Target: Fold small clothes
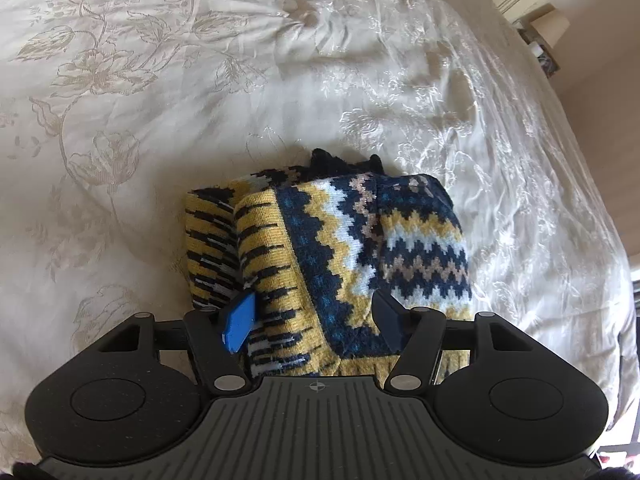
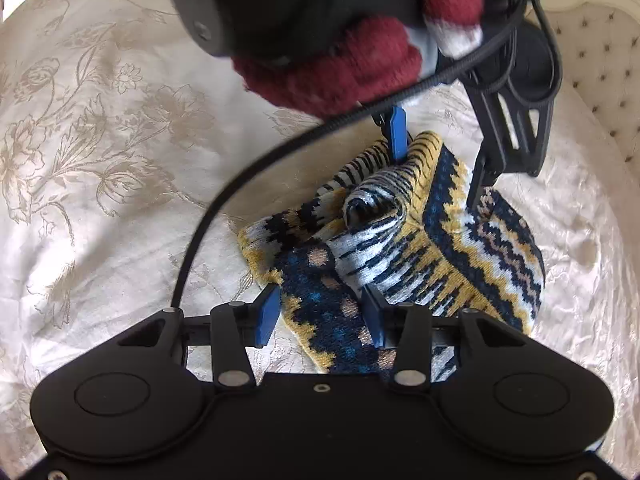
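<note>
A small knitted garment [image 1: 340, 248] in yellow, navy and white zigzag lies bunched on the cream bedspread [image 1: 160, 120]. My left gripper [image 1: 314, 322] stands open, its fingers straddling the near edge of the knit. In the right wrist view the same knit [image 2: 400, 248] lies folded over itself. My right gripper [image 2: 320, 316] is open with a navy corner of the knit between its fingers. The left gripper [image 2: 436, 148] shows from the far side, held by a hand in a red glove [image 2: 340, 68], with its blue pad [image 2: 398, 132] pressed on the knit's far edge.
The floral bedspread [image 2: 100, 160] spreads all around. A black cable [image 2: 224, 200] runs across the right wrist view. A tufted cream headboard [image 2: 600, 60] stands at the far right. The bed's edge and some furniture [image 1: 536, 8] show at the upper right of the left wrist view.
</note>
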A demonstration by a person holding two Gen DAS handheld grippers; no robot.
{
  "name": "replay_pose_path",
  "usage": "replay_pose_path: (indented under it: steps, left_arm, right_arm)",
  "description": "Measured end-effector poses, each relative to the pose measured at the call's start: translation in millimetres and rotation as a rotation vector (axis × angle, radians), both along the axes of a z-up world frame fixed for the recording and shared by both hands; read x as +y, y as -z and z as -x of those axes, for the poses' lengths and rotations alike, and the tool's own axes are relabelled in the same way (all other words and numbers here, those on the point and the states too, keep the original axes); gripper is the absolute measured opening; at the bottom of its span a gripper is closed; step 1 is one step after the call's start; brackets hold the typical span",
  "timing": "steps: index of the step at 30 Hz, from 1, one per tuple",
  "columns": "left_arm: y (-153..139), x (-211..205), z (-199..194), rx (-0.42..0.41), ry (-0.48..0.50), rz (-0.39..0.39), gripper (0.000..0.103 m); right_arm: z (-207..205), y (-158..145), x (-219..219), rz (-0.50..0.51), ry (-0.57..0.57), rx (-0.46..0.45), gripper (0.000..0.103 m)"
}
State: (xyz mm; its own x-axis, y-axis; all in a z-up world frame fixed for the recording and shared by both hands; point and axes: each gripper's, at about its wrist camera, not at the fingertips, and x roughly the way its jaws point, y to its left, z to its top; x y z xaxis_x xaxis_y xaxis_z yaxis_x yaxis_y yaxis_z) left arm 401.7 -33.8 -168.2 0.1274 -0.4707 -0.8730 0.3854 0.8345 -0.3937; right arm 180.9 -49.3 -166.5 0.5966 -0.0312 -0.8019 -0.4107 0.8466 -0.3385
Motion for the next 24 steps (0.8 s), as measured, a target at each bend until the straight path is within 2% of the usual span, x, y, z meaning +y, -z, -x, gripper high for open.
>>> replay_pose_path:
  steps: [1, 3, 4, 7, 9, 10, 12, 13, 17, 19, 21, 24]
  left_arm:
    - [1.2, -0.1, -0.8, 0.005, -0.005, 0.000, 0.056]
    - [2.2, 0.7, -1.3, 0.009, -0.010, -0.001, 0.054]
    - [2.4, 0.5, -1.3, 0.005, -0.006, -0.005, 0.052]
    - [3.9, -0.1, -1.0, -0.012, 0.009, -0.026, 0.039]
    - [4.3, 1.7, -1.1, -0.025, 0.006, -0.031, 0.023]
    - [3.6, 3.3, -1.2, -0.033, 0.000, -0.033, 0.012]
    - [0.0, 6.3, -1.0, -0.050, -0.007, -0.027, 0.007]
    - [-4.4, 7.7, 0.4, -0.067, -0.005, -0.020, 0.007]
    - [-35.2, 13.6, 10.8, -0.193, 0.057, 0.010, 0.007]
    - [-42.6, 19.1, 13.1, -0.219, 0.064, 0.012, 0.007]
    - [-37.1, 23.9, 10.4, -0.199, 0.053, -0.012, 0.007]
    - [-14.6, 26.7, 5.0, -0.168, 0.044, -0.077, 0.007]
  right_arm:
    - [2.5, -1.1, 1.5, 0.005, -0.015, -0.009, 0.052]
    - [9.2, -2.9, 6.1, 0.009, -0.050, -0.030, 0.061]
    - [13.7, -3.0, 10.6, 0.024, -0.076, -0.041, 0.072]
    - [16.0, 2.5, 17.0, 0.058, -0.111, -0.037, 0.071]
    - [9.5, 6.7, 13.9, 0.046, -0.084, -0.018, 0.062]
    - [7.5, 7.3, 12.9, 0.046, -0.067, -0.013, 0.054]
    - [2.2, 5.5, 6.4, 0.015, -0.032, -0.001, 0.034]
    - [0.2, 0.5, 0.9, -0.034, -0.007, 0.001, 0.018]
    - [2.6, -36.8, -14.2, -0.176, 0.068, -0.073, 0.017]
    - [1.5, -50.8, -14.1, -0.224, 0.063, -0.085, 0.014]
    - [-3.9, -50.3, -7.7, -0.234, 0.052, -0.062, 0.014]
    - [-19.4, -24.6, 1.8, -0.237, 0.041, 0.025, 0.015]
